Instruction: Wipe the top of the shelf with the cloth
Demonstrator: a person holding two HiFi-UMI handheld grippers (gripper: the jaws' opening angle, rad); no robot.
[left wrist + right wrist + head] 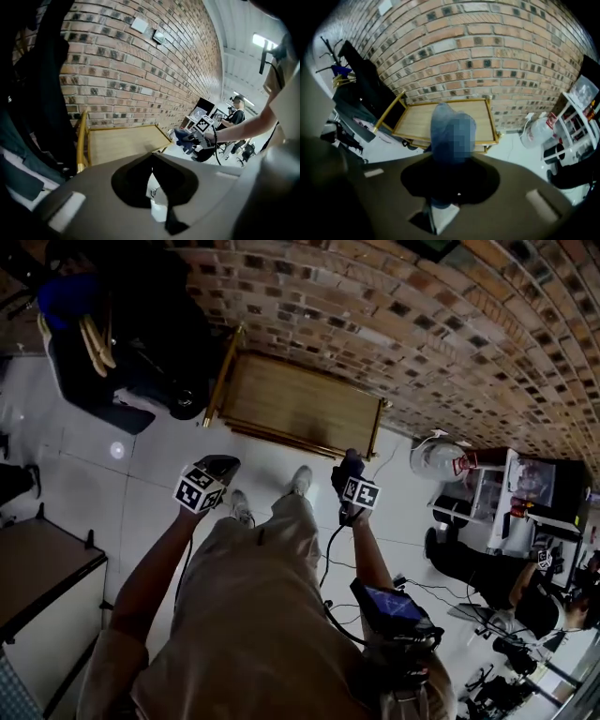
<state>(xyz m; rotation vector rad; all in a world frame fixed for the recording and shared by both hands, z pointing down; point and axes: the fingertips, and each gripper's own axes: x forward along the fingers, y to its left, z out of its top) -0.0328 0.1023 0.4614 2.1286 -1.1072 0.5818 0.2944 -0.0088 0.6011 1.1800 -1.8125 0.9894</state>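
Note:
A low wooden shelf (295, 409) with a yellow frame stands against the brick wall, its flat top bare; it also fills the middle of the left gripper view (124, 143) and the right gripper view (412, 124). My right gripper (349, 472) hangs just short of the shelf's right front corner, shut on a blue cloth (352, 463) that bulges up out of its jaws (443, 124). My left gripper (218, 469) is held before the shelf's left front corner, its jaws shut with nothing between them (151, 157). Both are above the floor, clear of the shelf.
Dark garments on a rack (122, 324) hang left of the shelf. A dark-topped table (37, 568) is at my left. At the right stand a white bagged jug (436, 460) and a white shelf unit (506, 493), with a seated person (487, 568) nearby. Cables trail on the tile floor (422, 587).

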